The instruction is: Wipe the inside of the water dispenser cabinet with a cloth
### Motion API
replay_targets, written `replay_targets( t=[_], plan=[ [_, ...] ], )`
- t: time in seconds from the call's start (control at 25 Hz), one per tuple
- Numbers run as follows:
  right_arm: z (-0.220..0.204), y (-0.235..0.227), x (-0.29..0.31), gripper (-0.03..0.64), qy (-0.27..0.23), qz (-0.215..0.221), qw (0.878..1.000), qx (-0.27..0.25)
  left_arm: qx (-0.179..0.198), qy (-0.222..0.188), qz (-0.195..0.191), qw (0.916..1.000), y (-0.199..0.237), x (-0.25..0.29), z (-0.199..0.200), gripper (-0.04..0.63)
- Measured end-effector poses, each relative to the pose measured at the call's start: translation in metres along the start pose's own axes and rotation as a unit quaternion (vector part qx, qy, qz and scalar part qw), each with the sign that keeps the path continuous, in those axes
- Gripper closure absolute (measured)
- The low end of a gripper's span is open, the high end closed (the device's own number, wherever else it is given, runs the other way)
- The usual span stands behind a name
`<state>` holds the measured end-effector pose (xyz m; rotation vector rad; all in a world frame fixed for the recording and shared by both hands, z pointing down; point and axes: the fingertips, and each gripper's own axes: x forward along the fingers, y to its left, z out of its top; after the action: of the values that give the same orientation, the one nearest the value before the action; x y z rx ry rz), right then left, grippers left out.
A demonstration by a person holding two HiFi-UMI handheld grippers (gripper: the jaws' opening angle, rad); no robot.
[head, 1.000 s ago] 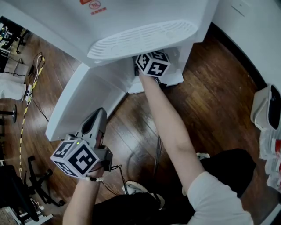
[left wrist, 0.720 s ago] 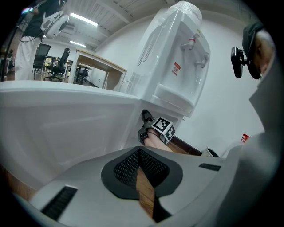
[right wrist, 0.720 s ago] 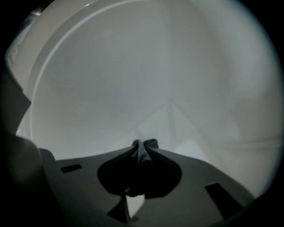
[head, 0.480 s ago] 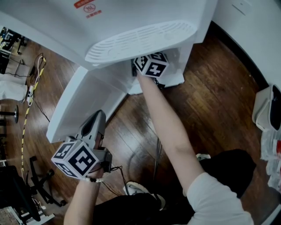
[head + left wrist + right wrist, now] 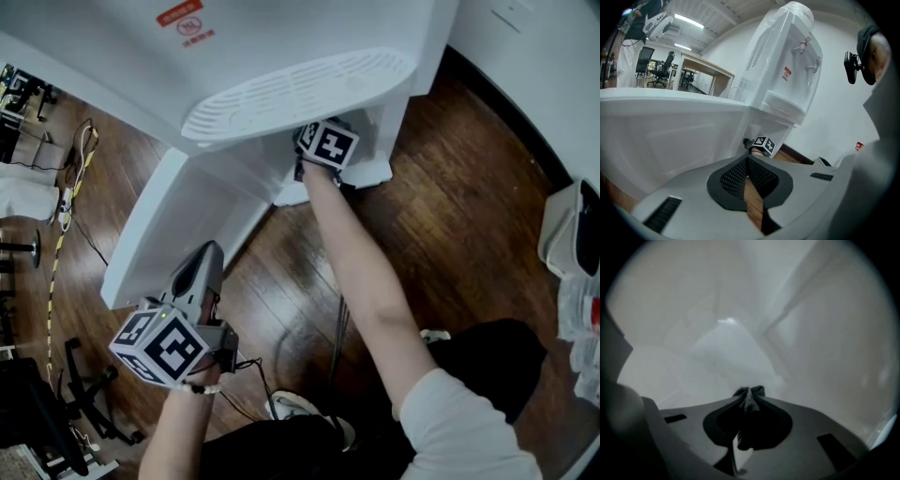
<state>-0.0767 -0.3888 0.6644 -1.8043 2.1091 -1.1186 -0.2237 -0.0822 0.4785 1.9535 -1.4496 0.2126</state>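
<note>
Inside the water dispenser cabinet (image 5: 717, 333), reaches deep with right gripper (image 5: 749, 392) pinching the dark cloth (image 5: 750, 400) to rub the walls; holds left gripper (image 5: 746, 160) outside beside the open door (image 5: 164, 220), fingers pressed together, empty, out of the way.

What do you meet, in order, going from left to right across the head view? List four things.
Yellow cable → left gripper → right gripper → white bin
</note>
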Motion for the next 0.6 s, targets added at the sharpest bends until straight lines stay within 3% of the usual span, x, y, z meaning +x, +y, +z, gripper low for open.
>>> replay_targets(
  t=[0.12, 0.24, 0.4, 0.6],
  plan=[
    [-0.010, -0.012, 0.002, 0.583, 0.022, -0.020, 1.000, 0.006, 0.001, 0.000, 0.001, 1.0000, 0.001, -0.001, 0.001, 0.609],
    [-0.006, -0.014, 0.001, 0.583, 0.010, -0.022, 1.000, 0.007, 0.001, -0.004, 0.001, 1.0000, 0.000, -0.002, 0.003, 0.609],
    [0.029, -0.001, -0.016, 0.583, -0.068, -0.003, 0.998, 0.000, 0.000, -0.002, 0.000, 1.0000, -0.001, -0.003, 0.002, 0.609],
    [0.098, 0.038, -0.046, 0.583, -0.183, 0.041, 0.982, -0.008, 0.000, -0.005, 0.000, 1.0000, 0.000, -0.003, 0.004, 0.609]
  ],
)
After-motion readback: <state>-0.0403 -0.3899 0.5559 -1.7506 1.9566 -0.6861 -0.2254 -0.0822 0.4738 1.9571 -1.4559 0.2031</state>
